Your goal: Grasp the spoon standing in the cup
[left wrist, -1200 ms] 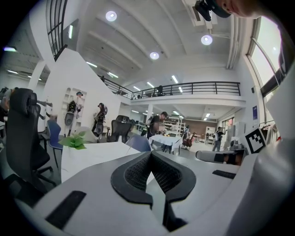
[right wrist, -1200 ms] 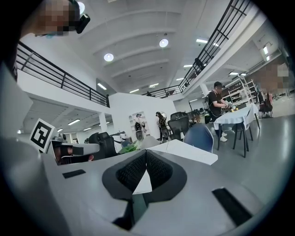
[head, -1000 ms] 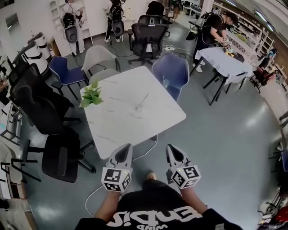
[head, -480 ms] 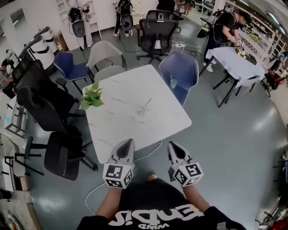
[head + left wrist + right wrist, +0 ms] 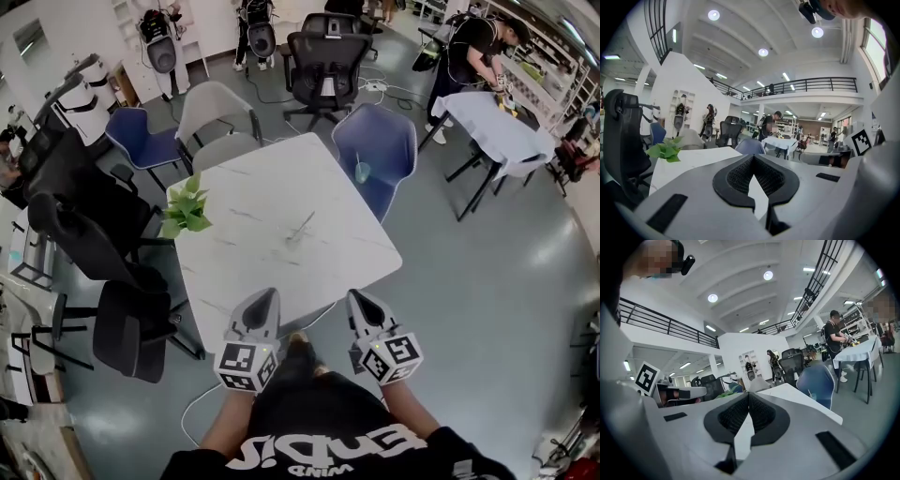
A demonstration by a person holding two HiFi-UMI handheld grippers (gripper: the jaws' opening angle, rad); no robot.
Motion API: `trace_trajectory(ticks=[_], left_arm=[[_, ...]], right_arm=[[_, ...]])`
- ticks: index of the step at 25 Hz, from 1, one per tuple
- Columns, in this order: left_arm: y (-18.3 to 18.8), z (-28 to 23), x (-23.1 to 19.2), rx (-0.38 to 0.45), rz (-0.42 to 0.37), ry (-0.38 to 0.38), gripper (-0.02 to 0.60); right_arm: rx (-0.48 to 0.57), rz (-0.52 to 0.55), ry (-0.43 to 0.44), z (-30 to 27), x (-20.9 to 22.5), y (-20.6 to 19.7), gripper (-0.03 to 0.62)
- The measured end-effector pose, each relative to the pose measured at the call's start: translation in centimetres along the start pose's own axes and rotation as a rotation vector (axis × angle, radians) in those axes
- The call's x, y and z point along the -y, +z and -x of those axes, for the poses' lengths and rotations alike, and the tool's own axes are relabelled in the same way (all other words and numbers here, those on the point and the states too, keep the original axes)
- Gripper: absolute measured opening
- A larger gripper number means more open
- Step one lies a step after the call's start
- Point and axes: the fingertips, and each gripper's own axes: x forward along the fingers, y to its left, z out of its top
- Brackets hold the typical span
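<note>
So the spoon (image 5: 303,226) is standing in a little clear cup (image 5: 292,240) around mid-worktop (image 5: 234,202), well ahead of both grippers, which hang just off the near edge. It's thin and silvery, with the handle leaning up and away to the right. I'd say the left gripper (image 5: 270,296) is a touch nearer than the right gripper (image 5: 353,297). Both sets of fingers are closed on nothing.
</note>
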Motion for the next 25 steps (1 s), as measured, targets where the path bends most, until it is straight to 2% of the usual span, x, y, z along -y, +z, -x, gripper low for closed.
trace_trajectory(ticks=[8, 15, 19, 22, 25], left_arm=[[1.7, -4.3, -1.7, 0.015, 0.001, -0.045, 0.014], [2.8, -6.7, -4.0, 0.023, -0.001, -0.049, 0.012], [3.0, -7.7, -4.8, 0.022, 0.003, -0.050, 0.014], [3.1, -8.5, -5.3, 0.023, 0.001, -0.052, 0.014], [3.2, -9.3, -5.6, 0.020, 0.005, -0.055, 0.014]], right_arm=[[0.021, 0.021, 0.007, -4.1, 1.4, 1.5, 0.012], [0.037, 0.027, -0.007, -7.5, 2.4, 2.5, 0.014], [0.028, 0.018, 0.016, -9.1, 2.5, 2.5, 0.014], [0.014, 0.001, 0.032, -10.4, 2.7, 2.2, 0.158], [-0.006, -0.016, 0.038, -11.5, 3.1, 1.8, 0.190]])
